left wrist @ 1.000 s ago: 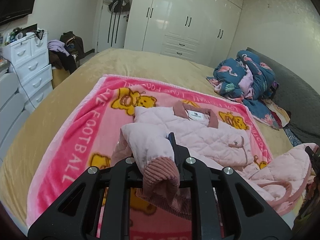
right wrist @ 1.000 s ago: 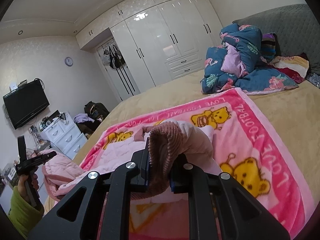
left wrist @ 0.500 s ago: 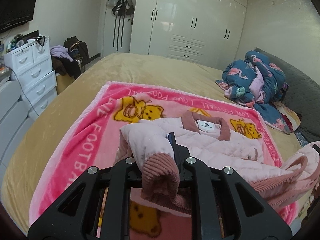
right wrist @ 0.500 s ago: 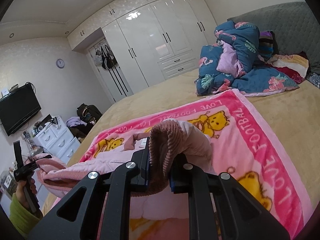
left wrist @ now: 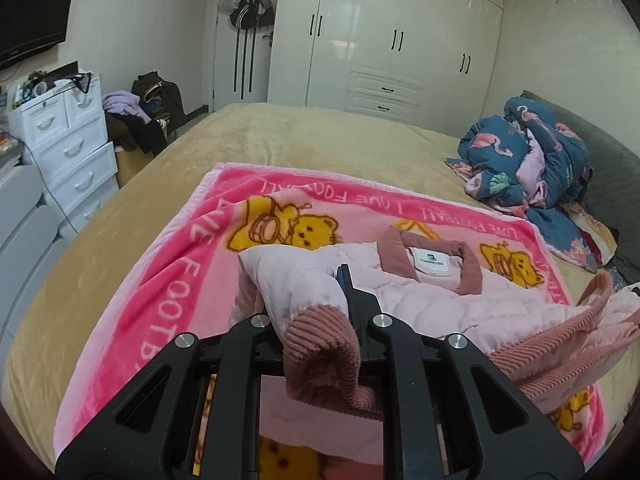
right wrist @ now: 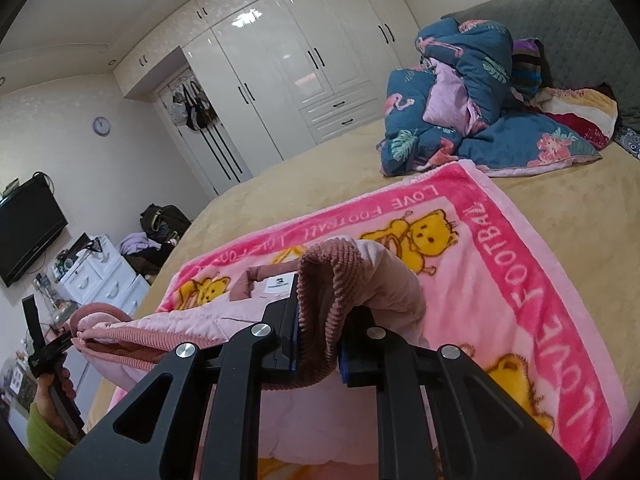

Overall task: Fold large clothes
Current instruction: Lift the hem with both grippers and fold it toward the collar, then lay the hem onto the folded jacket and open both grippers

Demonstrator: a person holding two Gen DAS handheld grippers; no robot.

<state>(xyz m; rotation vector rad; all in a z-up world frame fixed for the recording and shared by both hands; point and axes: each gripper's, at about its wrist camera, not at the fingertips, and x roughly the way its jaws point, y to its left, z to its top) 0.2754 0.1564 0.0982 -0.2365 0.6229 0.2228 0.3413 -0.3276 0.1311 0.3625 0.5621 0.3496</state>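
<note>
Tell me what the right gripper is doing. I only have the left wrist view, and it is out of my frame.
Observer: The right gripper is shut on the pink jacket at a ribbed sleeve cuff, held above the pink blanket.
Operator: Describe my left gripper from that side.
Observer: The left gripper is at the far left edge, held by a hand in a green sleeve. The jacket's ribbed hem runs from it toward the right gripper.
</note>
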